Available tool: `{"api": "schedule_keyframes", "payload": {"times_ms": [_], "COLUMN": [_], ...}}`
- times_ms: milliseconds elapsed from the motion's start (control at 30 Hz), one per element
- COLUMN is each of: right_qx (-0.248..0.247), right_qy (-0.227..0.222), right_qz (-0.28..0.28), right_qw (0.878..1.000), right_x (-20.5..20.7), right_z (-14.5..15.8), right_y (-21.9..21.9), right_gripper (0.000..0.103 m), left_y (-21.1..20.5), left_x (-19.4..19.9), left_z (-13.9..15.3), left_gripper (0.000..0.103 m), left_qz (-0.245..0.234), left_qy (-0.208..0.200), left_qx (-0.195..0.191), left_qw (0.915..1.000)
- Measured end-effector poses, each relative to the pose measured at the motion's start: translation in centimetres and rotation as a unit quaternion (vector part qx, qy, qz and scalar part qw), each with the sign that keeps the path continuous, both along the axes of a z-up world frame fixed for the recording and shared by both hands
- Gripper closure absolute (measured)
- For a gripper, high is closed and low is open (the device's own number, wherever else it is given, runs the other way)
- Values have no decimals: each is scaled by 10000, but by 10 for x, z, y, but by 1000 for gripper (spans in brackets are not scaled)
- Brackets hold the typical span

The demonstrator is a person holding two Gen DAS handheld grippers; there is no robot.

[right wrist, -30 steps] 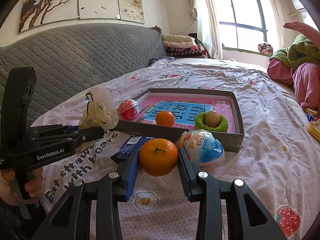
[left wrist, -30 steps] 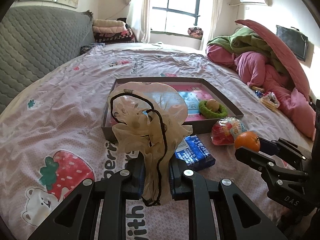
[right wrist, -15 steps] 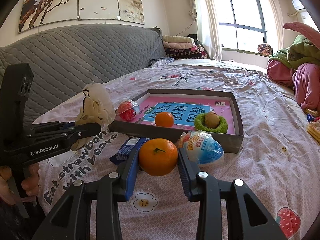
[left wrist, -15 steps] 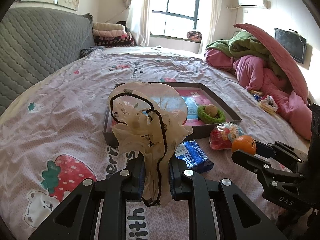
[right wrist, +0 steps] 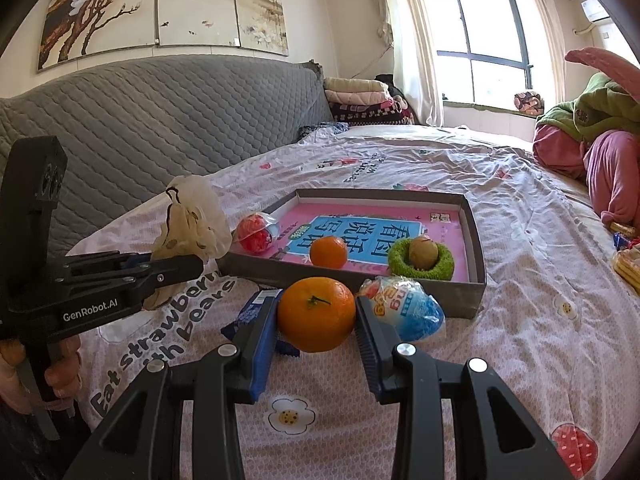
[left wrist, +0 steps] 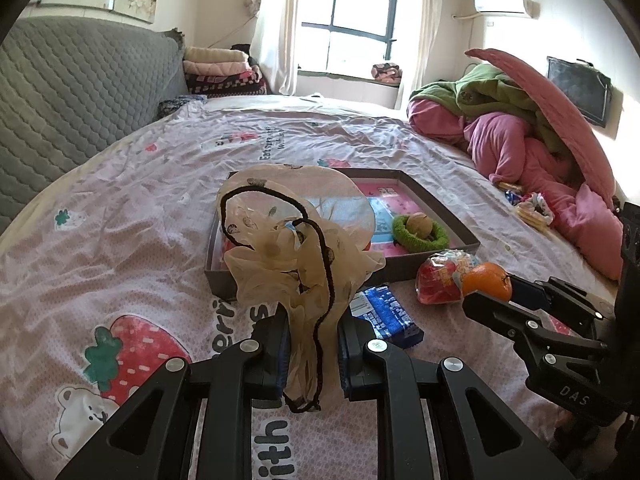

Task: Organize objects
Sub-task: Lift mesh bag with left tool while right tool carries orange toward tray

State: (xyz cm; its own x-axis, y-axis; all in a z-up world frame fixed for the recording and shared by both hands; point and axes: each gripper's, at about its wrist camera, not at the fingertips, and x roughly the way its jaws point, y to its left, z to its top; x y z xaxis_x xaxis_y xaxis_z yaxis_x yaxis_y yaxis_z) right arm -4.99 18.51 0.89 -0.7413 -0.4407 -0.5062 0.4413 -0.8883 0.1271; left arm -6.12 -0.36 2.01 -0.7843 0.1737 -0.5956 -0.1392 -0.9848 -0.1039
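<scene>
Left hand-held gripper point(left wrist: 311, 354): jaws pressed together on a crumpled beige bag point(left wrist: 296, 248) with a dark cord, held above the bed point(left wrist: 120, 208) before the grey tray point(right wrist: 472, 280). Right hand-held gripper point(right wrist: 316, 320): jaws partly spread, pinching an orange point(right wrist: 316, 314) just short of the tray, beside a wrapped toy egg point(right wrist: 412, 312).

Orange mandarin point(right wrist: 316, 314); beige spotted scrunchie point(left wrist: 296, 248); grey box point(right wrist: 352, 276), pink-lined; green ring point(right wrist: 422, 264); pink strawberry-print bedsheet point(right wrist: 520, 340).
</scene>
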Motion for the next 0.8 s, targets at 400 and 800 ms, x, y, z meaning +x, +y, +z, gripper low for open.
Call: {"api": "schedule_keyframes", "payload": {"times_ms": [400, 800], "right_qx": [-49, -34], "right_qy": [117, 268], "right_qz": [-9, -41], "right_qw": [9999, 9996], "right_x": [-6, -11], "right_z": [11, 20], "right_y": [0, 3], "right_gripper": [65, 65], "left_y": [-1, 3], "left_x": [-5, -13], "left_z": [0, 13], "left_gripper": [84, 84], "left_qz": [56, 56], "left_qy": [-22, 77], "left_qx": [13, 98], "left_qw": [10000, 9999]}}
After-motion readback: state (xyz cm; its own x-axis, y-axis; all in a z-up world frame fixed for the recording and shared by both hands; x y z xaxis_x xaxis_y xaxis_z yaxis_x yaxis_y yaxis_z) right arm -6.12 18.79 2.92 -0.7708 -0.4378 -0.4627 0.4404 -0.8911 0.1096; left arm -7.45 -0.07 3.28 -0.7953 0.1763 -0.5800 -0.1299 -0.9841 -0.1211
